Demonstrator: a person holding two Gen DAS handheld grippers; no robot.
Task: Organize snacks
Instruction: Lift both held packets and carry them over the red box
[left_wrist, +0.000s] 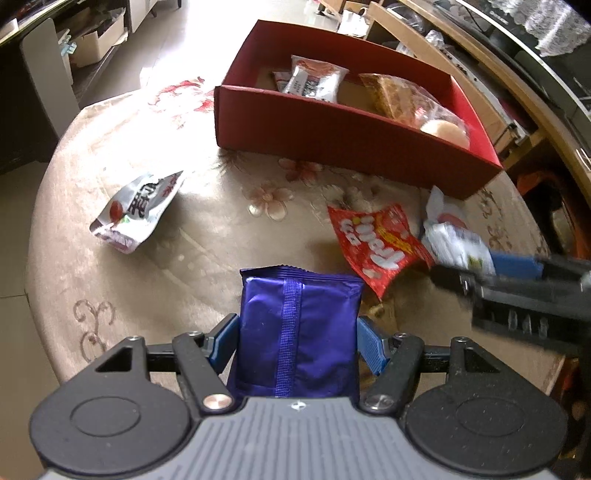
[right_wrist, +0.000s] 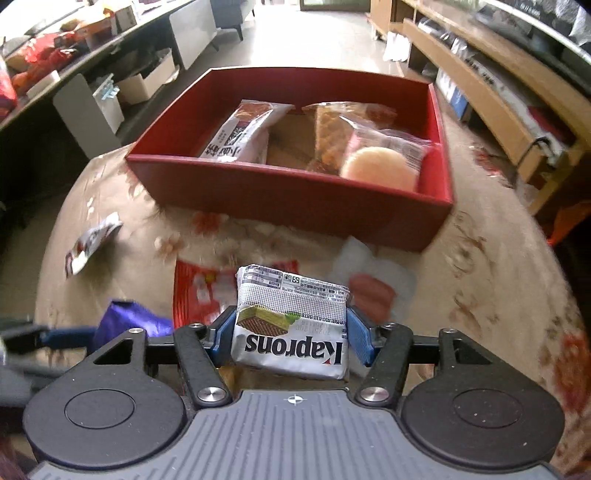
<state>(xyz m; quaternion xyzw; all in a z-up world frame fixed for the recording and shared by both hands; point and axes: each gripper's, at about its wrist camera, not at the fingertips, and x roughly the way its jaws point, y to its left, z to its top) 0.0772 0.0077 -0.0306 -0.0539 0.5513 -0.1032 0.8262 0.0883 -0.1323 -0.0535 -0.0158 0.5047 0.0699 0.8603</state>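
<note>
My left gripper is shut on a purple foil snack packet, held above the table. My right gripper is shut on a white Kaprons wafer packet; it also shows at the right of the left wrist view. The red box stands at the far side of the table and holds a white bar packet, a wafer packet and a round bun packet. On the cloth lie a red packet, a silver packet and a white packet.
The round table has a beige floral cloth. Its edge curves at the left and right. Wooden shelving stands to the right, and desks with boxes to the left, beyond the table.
</note>
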